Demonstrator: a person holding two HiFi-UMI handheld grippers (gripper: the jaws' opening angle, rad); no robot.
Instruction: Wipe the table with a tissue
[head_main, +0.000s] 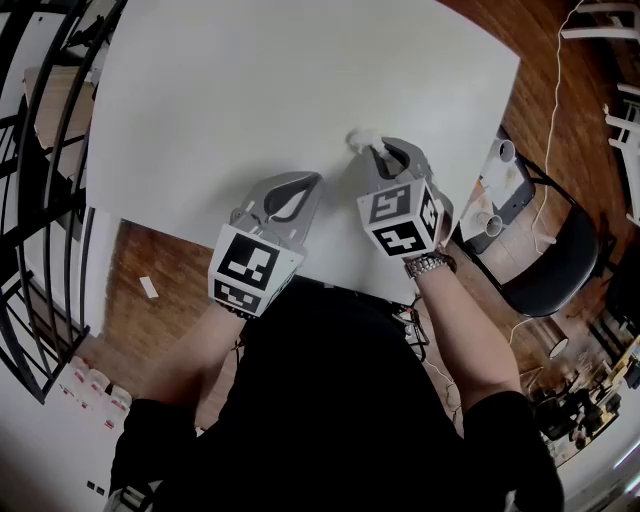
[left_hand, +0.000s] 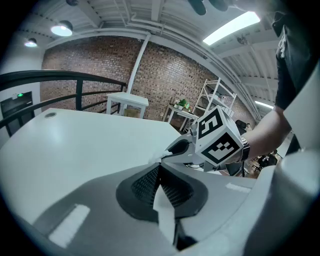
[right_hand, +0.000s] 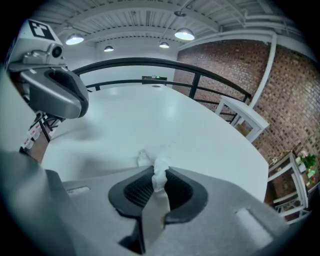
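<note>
The right gripper (right_hand: 156, 176) has its jaws clamped on a crumpled white tissue (right_hand: 158, 171), and the wad is pressed to the white counter (head_main: 250, 90) not far from the near edge. Just beside it, the left gripper (head_main: 296, 186) hangs over that same edge, its jaws shut together on nothing.

A wooden floor (head_main: 165, 300) shows below, with a black railing (head_main: 40, 150) curving along the left. At the right stands a black chair (head_main: 560, 270), and a white cable (head_main: 553, 110) trails past it. Beyond, a brick wall (left_hand: 90, 70) backs a small white side table (left_hand: 127, 102) and white shelving (left_hand: 215, 97) — a potted plant (left_hand: 183, 104) sits between them.
</note>
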